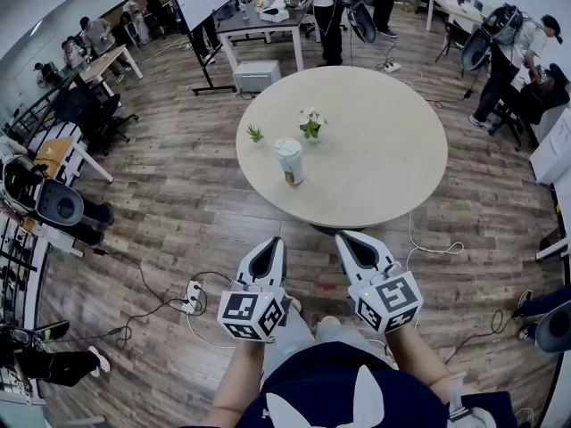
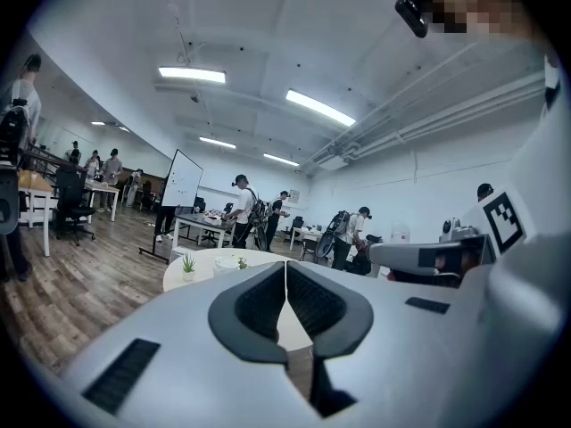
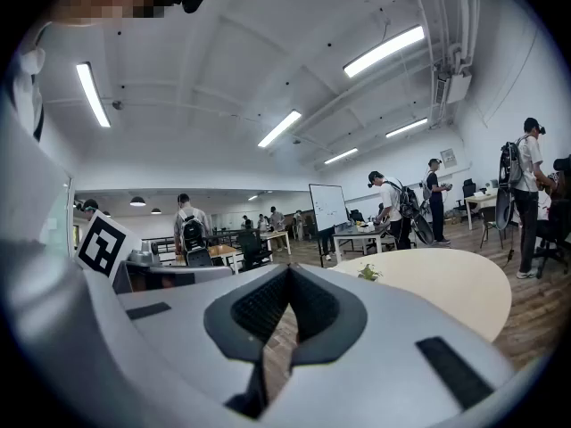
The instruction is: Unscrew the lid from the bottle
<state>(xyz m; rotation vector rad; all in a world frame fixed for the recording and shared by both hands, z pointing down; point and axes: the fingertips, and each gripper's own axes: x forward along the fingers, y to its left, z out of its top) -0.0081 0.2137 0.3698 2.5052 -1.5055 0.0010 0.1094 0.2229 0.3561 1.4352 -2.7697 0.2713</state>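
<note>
Jaws pressed together on nothing, my left hand-held gripper (image 1: pixel 274 244) hangs well short of the bottle (image 1: pixel 289 164), off the counter (image 1: pixel 393 150). Behind the bottle to the left sits a small potted plant (image 1: pixel 255 135). The bottle itself stands upright with its lid (image 1: pixel 287 147) on, and flowers (image 1: pixel 310 123) stand behind it to the right. My right hand-held gripper (image 1: pixel 344 237), likewise closed and empty, is also short of the bottle. I'd open both, steady the body with one, then clamp the lid squarely before twisting.
</note>
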